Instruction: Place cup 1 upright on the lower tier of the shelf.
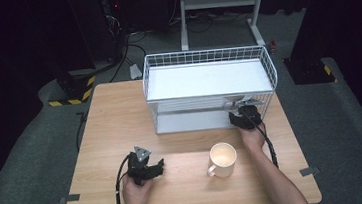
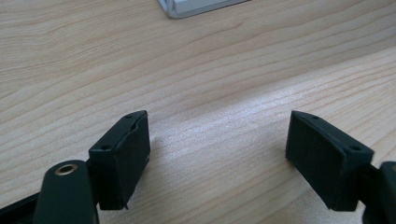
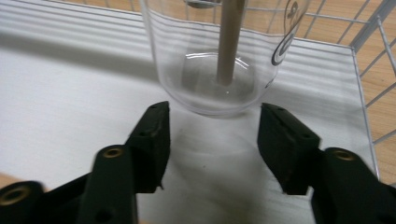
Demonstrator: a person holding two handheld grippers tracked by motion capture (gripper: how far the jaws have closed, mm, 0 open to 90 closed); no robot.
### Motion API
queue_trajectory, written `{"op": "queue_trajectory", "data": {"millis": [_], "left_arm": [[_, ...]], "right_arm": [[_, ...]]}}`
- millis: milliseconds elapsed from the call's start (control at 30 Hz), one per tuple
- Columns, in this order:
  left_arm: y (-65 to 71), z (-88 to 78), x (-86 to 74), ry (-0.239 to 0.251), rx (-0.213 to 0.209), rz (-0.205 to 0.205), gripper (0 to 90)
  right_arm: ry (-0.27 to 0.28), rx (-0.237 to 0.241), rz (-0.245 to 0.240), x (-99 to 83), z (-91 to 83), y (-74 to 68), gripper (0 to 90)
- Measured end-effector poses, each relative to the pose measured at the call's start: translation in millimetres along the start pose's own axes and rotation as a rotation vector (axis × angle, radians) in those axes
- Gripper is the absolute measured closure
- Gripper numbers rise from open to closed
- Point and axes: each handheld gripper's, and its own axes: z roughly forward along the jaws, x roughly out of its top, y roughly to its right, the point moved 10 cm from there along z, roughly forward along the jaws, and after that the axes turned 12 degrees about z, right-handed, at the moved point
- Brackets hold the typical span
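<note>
Claws both spread: right claw [image 3: 212, 140] just short of glass [image 3: 219, 56] in rack [image 1: 266, 68], left claw [image 2: 217, 158] over bare tabletop [image 2: 210, 70].

A clear glass [image 3: 219, 56] is seen at the upper centre of the frame, standing upright on a white shelf floor [image 3: 70, 88]. Inside it a beige rod [image 3: 229, 42] stands, reaching down to its base. The right gripper [image 3: 212, 140] is placed at the bottom of the frame — its two black jaws are set either side of the glass's base, and no contact between pads and glass can be made out. White wire mesh [image 3: 369, 70] is seen at the right edge — pale wood behind it.
</note>
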Motion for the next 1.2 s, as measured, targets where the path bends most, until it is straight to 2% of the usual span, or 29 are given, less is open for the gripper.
{"op": "queue_trajectory", "data": {"millis": [133, 233, 267, 333, 367, 567, 633, 700, 833, 1200], "left_arm": [[0.0, 0.0, 0.0, 0.000, 0.000, 0.000, 22.1], [0.0, 0.0, 0.0, 0.000, 0.000, 0.000, 22.1], [0.0, 0.0, 0.0, 0.000, 0.000, 0.000, 22.1], [0.0, 0.0, 0.0, 0.000, 0.000, 0.000, 22.1], [0.0, 0.0, 0.0, 0.000, 0.000, 0.000, 22.1], [0.0, 0.0, 0.0, 0.000, 0.000, 0.000, 22.1], [0.0, 0.0, 0.0, 0.000, 0.000, 0.000, 22.1], [0.0, 0.0, 0.0, 0.000, 0.000, 0.000, 22.1], [0.0, 0.1, 0.1, 0.000, 0.000, 0.000, 22.1], [0.0, 0.1, 0.1, 0.000, 0.000, 0.000, 22.1]], "right_arm": [[0.000, 0.028, -0.005, 0.8, -7.4, -3.3, 37.2], [0.010, 0.034, -0.045, 2.5, -12.9, -4.7, 35.0], [0.004, 0.033, -0.037, 1.9, -15.2, -5.7, 34.5], [0.013, 0.037, -0.054, 3.8, -18.7, -4.5, 33.8], [0.014, 0.048, -0.036, 3.5, -20.9, -6.3, 34.0], [0.041, 0.076, -0.041, 2.3, -32.6, -4.9, 34.1], [0.040, 0.083, -0.021, 0.8, -36.0, -4.6, 34.0], [0.049, 0.094, -0.034, 0.9, -38.6, -4.2, 33.9], [0.050, 0.109, -0.017, -1.4, -45.2, -4.9, 33.7], [0.063, 0.135, -0.022, -10.0, -59.4, -1.5, 33.2]]}}
